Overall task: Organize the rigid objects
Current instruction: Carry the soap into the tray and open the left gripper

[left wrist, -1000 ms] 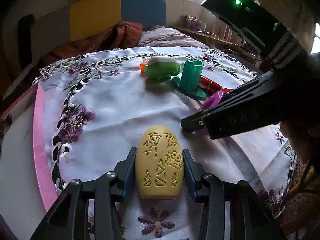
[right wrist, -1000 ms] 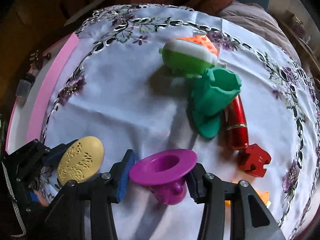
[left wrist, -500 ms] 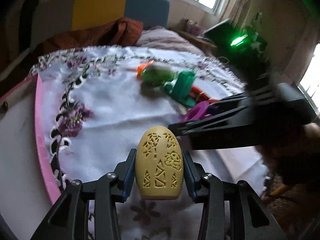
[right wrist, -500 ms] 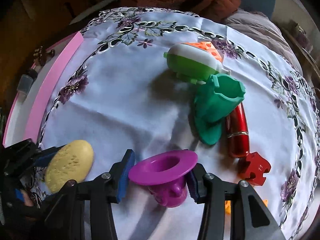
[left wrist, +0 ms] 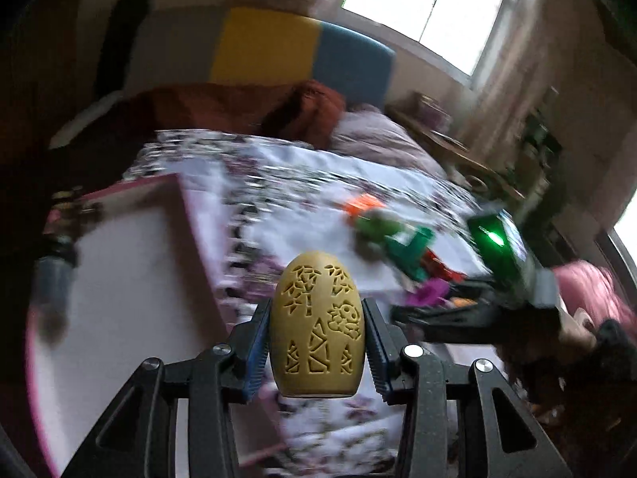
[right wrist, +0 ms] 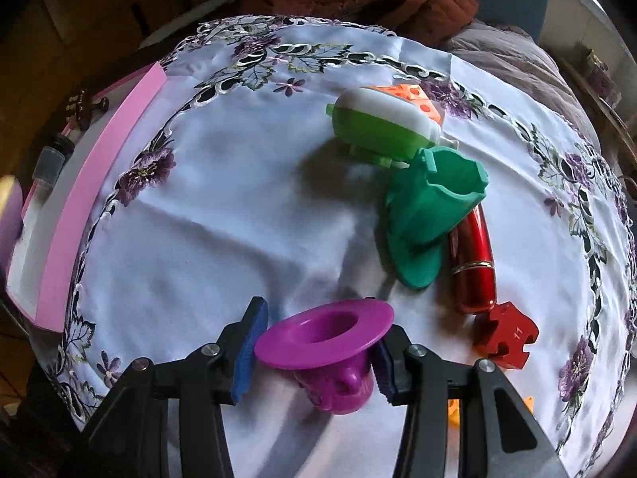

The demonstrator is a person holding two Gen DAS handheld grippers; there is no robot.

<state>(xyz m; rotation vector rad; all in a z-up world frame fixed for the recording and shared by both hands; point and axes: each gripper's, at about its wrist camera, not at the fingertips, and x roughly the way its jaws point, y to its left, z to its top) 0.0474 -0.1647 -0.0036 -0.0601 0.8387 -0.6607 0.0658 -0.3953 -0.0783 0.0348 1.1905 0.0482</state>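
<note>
The left gripper [left wrist: 317, 352], clamped on the yellow egg [left wrist: 317, 324], has lifted it off the cloth [right wrist: 223, 207] and swung left toward the pink tray [right wrist: 99, 183], probably to drop it there. The right gripper [right wrist: 316, 358] stays low, holding the purple hat [right wrist: 324, 344] at the cloth's near edge.

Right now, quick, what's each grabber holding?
Left gripper: closed on the yellow egg.
Right gripper: closed on the purple hat.

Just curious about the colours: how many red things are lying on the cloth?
2: a shiny red tube beside the green cup, and a red puzzle piece at the tube's near end. More may hide behind the claw.
</note>
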